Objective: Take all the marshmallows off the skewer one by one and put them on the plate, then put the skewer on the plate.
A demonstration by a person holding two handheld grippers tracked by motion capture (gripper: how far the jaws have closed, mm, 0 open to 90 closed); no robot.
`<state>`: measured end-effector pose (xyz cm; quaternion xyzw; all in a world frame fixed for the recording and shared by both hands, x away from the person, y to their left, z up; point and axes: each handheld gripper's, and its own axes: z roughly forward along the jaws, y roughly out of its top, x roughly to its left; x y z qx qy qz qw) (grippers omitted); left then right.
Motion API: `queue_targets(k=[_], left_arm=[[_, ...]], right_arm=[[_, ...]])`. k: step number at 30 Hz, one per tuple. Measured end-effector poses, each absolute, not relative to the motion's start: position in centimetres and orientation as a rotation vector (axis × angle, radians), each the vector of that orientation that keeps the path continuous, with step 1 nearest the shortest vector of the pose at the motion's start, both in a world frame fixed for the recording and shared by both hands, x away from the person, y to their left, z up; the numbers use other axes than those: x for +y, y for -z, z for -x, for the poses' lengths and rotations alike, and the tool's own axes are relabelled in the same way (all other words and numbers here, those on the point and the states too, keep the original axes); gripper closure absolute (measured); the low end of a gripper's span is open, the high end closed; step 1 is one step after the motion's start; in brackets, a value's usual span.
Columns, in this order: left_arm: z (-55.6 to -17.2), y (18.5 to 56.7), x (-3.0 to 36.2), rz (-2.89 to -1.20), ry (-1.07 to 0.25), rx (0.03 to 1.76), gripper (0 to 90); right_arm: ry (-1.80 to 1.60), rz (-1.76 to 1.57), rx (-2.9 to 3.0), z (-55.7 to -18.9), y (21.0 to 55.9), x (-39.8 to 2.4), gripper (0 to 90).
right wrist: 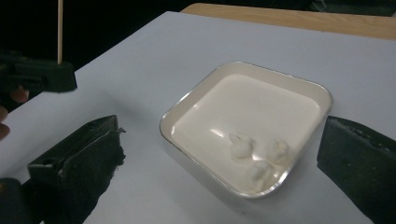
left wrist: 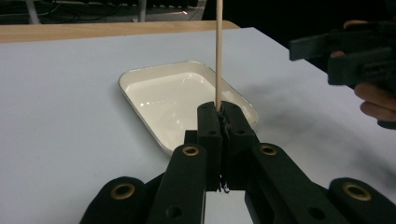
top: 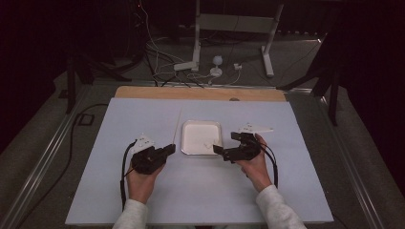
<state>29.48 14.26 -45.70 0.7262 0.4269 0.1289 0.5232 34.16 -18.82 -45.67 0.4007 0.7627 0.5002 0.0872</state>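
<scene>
The left gripper [top: 168, 150] has its jaws pressed together on the low end of a thin wooden stick [left wrist: 218, 56]. In the left gripper view the stick rises straight up from between the two black jaws and leaves the picture at the top. In the high view it runs from the jaws toward the far side of the table [top: 119, 191], just to the left of the tray [top: 185, 138].

The right gripper [top: 220, 150] has its jaws spread wide, with nothing between them. In the right gripper view the two jaws stand at the left and right edges of the picture, and the tray lies on the table between and beyond them. In the high view the jaw tip is just at the near right corner of the tray.

The tray is white, shallow, with rounded corners. Three small white lumps [right wrist: 259, 158] lie close together in the corner of the tray nearest to the right gripper. I cannot tell what they are made of.

No brand, label or writing can be read on the tray, the grippers or the table.
</scene>
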Motion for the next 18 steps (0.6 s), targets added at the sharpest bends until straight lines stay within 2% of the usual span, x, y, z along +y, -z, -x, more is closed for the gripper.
queue_targets(k=[18], left_arm=[[-32.4, 45.1, 12.2, -1.733, -0.278, 1.075, 88.7]], right_arm=[[-1.464, -1.187, 2.201, -31.7, 45.9, -22.9, 0.0]])
